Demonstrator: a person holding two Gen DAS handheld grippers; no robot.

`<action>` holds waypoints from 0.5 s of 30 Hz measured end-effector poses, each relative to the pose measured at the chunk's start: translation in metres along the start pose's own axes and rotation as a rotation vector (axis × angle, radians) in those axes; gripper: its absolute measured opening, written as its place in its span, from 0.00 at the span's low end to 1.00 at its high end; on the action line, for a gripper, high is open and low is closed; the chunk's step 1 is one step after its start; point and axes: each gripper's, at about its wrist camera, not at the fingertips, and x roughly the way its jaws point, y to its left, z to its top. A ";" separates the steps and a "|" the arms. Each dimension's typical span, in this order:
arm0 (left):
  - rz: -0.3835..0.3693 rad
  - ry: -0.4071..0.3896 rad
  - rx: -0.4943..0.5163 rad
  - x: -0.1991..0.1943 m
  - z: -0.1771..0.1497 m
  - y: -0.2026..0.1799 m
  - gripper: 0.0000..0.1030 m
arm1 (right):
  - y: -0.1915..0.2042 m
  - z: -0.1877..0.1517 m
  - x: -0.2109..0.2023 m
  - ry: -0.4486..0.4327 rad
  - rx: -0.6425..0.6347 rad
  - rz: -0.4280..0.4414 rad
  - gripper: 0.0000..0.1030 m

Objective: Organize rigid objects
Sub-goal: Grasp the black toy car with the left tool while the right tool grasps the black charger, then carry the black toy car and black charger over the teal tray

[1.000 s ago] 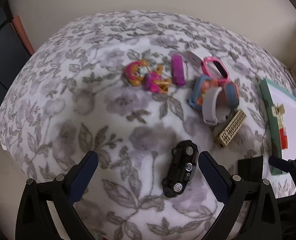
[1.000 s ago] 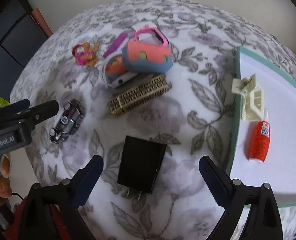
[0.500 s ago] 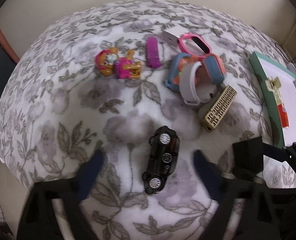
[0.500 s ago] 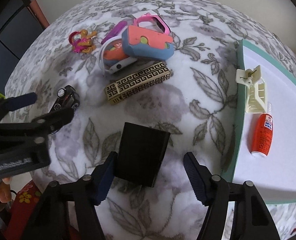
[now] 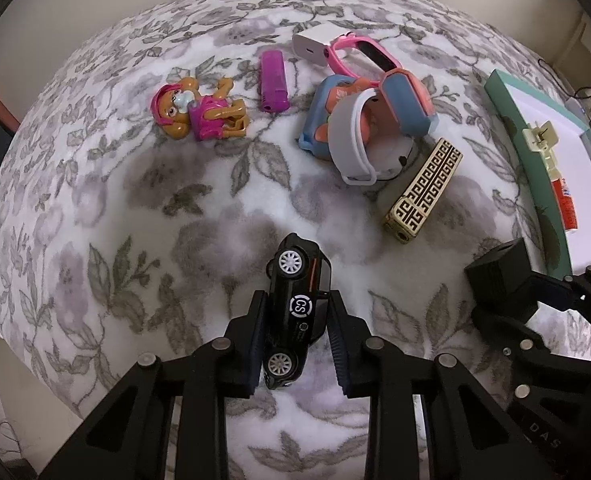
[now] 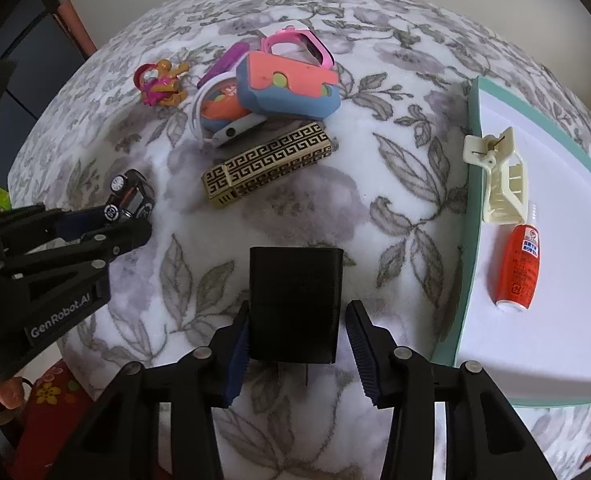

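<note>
My left gripper (image 5: pixel 297 322) is closed around a black toy car (image 5: pixel 297 304) that lies on the floral cloth; both pads touch its sides. It also shows in the right wrist view (image 6: pixel 129 200). My right gripper (image 6: pixel 299 334) is narrowed around a black power adapter (image 6: pixel 295 300); the left pad touches it, and a small gap shows at the right pad. The adapter also shows in the left wrist view (image 5: pixel 499 280). A green-rimmed white tray (image 6: pixel 465 240) at the right holds a cream clip (image 6: pixel 503 184) and an orange glue bottle (image 6: pixel 517 268).
A gold patterned lighter (image 6: pixel 267 168), a blue and orange toy case (image 6: pixel 291 88), a white band (image 5: pixel 351 140), a pink watch (image 5: pixel 369 54), a purple lighter (image 5: pixel 273 80) and a pink dog figure (image 5: pixel 199 114) lie at the back of the cloth.
Both grippers have moved forward and narrowed. The left one has closed on the toy car. The right one has closed in around the black adapter.
</note>
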 end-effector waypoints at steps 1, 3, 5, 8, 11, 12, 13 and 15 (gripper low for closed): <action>0.002 -0.001 0.002 0.000 -0.001 0.000 0.29 | -0.001 0.000 0.000 0.001 0.002 0.002 0.41; 0.006 0.000 0.007 -0.001 -0.001 0.000 0.29 | -0.003 0.000 -0.001 0.000 0.013 0.014 0.41; 0.008 -0.004 0.007 -0.001 0.001 -0.001 0.29 | -0.005 0.000 -0.003 -0.005 0.025 0.023 0.41; 0.009 -0.008 0.000 -0.007 0.006 0.000 0.29 | -0.010 0.002 -0.013 -0.031 0.042 0.045 0.41; 0.007 -0.025 -0.023 -0.022 0.014 0.004 0.29 | -0.016 0.004 -0.025 -0.071 0.073 0.076 0.41; 0.009 -0.039 -0.024 -0.030 0.019 0.004 0.29 | -0.019 0.005 -0.029 -0.083 0.085 0.085 0.41; 0.012 -0.052 -0.022 -0.037 0.023 0.003 0.29 | -0.023 0.006 -0.034 -0.098 0.100 0.095 0.41; 0.018 -0.083 -0.013 -0.054 0.034 -0.002 0.29 | -0.031 0.007 -0.043 -0.130 0.132 0.112 0.41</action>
